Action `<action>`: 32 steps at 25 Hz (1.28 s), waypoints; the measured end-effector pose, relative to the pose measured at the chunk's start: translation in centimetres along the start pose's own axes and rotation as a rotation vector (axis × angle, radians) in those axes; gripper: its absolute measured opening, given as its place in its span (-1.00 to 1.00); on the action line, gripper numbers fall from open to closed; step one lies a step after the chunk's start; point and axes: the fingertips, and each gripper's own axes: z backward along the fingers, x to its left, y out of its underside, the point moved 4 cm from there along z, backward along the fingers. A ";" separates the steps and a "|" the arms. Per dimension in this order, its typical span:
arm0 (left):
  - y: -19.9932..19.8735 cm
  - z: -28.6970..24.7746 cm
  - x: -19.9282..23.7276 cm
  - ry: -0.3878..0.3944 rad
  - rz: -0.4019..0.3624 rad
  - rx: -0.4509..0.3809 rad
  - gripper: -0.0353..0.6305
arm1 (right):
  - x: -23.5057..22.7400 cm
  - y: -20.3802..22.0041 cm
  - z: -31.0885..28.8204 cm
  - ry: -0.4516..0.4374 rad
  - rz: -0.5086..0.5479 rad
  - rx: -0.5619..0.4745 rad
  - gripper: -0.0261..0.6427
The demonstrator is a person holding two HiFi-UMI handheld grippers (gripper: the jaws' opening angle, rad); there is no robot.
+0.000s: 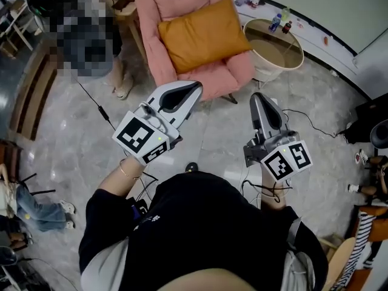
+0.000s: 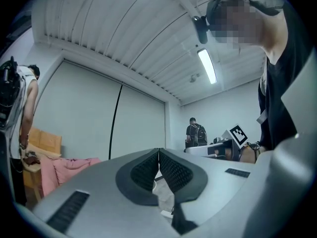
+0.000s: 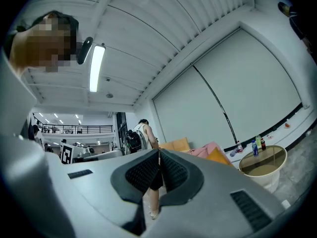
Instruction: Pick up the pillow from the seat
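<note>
Pale marbled floor (image 1: 73, 132) lies between the operator and a pink armchair (image 1: 151, 47). The orange pillow (image 1: 203, 34) rests on the armchair's seat, leaning on its backrest. The left tongs (image 1: 195, 88) and right tongs (image 1: 257, 97) are both pressed together with nothing between them. Both hang short of the armchair's front edge, apart from the pillow.

Step in hand, as judged: the approach.

1. Spread the tongs before they reach the armchair; closed tips would only push the soft pillow back.
2. Aim at the pillow's edge or corner nearest the armchair's front.
3. Pinch a deep fold of cover and filling; a shallow bite is likely to slip.
4. Lift upward, clear of the armchair's arms.
5. Avoid the person (image 1: 120, 65) standing at the armchair's left in the head view, and the round counter (image 1: 267, 73) with bottles at its right.
</note>
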 end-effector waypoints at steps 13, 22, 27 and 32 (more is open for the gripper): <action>1.4 0.2 3.6 0.025 0.068 0.002 -0.86 | -0.4 1.5 -2.4 0.068 -0.041 0.028 -0.86; 1.4 0.4 3.9 0.031 0.085 -0.009 -0.86 | -0.1 1.3 -2.5 0.087 -0.025 0.047 -0.86; 1.3 0.4 3.8 0.027 0.094 -0.015 -0.86 | 0.0 1.2 -2.5 0.081 -0.035 0.053 -0.86; 1.5 0.1 4.0 0.012 0.090 -0.009 -0.86 | -0.6 1.6 -2.8 0.072 -0.048 0.062 -0.86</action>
